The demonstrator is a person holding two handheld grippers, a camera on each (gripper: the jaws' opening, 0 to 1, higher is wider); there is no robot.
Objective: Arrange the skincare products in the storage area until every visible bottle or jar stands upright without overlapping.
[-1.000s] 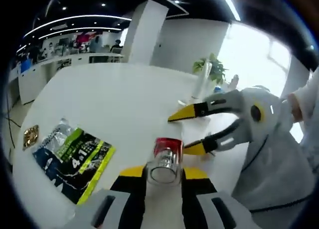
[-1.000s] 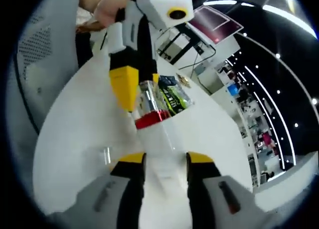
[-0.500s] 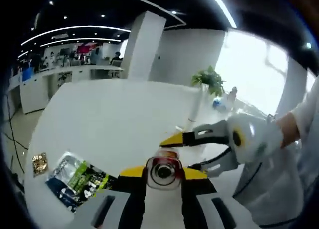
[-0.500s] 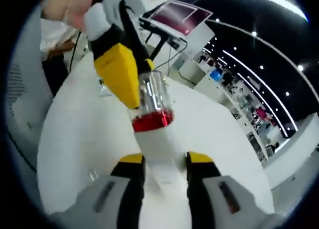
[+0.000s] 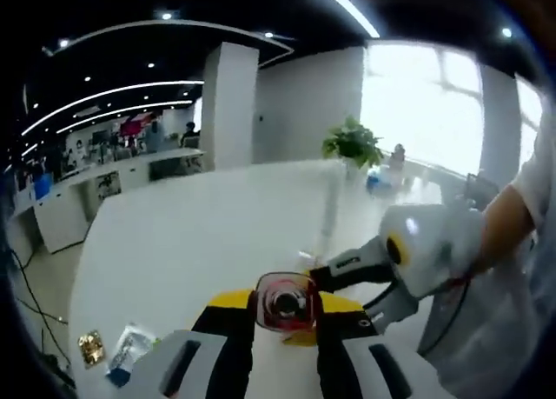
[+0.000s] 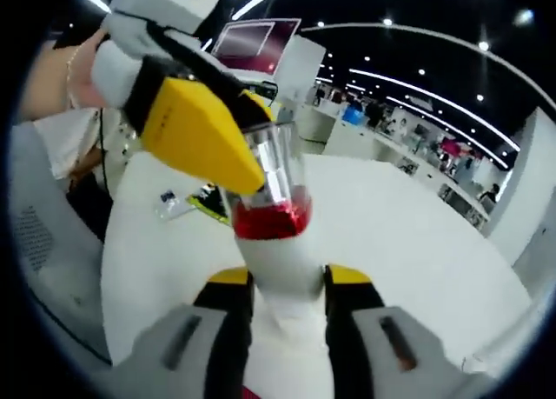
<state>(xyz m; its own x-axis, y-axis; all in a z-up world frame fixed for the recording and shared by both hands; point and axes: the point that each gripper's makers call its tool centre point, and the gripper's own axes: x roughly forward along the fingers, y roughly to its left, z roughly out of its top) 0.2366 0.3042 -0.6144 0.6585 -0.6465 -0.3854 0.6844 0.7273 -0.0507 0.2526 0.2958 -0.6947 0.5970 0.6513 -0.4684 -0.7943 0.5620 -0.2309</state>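
A skincare bottle with a white body [image 6: 280,258], a red band and a clear cap [image 6: 276,160] is held off the white table [image 5: 200,234] between both grippers. My right gripper [image 6: 282,279] is shut on the white body. My left gripper [image 5: 285,300] is shut on the clear cap end [image 5: 285,302], which I see end-on between its yellow pads. In the right gripper view the left gripper [image 6: 257,169] reaches in from the upper left, its yellow finger [image 6: 195,134] lying along the cap. In the left gripper view the right gripper [image 5: 323,279] comes in from the right, just behind the bottle.
A green-and-blue sachet [image 5: 129,350] and a small gold packet [image 5: 89,349] lie on the table at lower left, and the sachets [image 6: 201,199] also lie behind the bottle. A potted plant [image 5: 352,142] stands at the table's far edge. A person's hand [image 6: 78,69] holds the left gripper.
Both grippers have kept their hold on the bottle while both views swung upward. In the left gripper view the bottle has turned end-on and the right gripper's jaws have closed in behind it.
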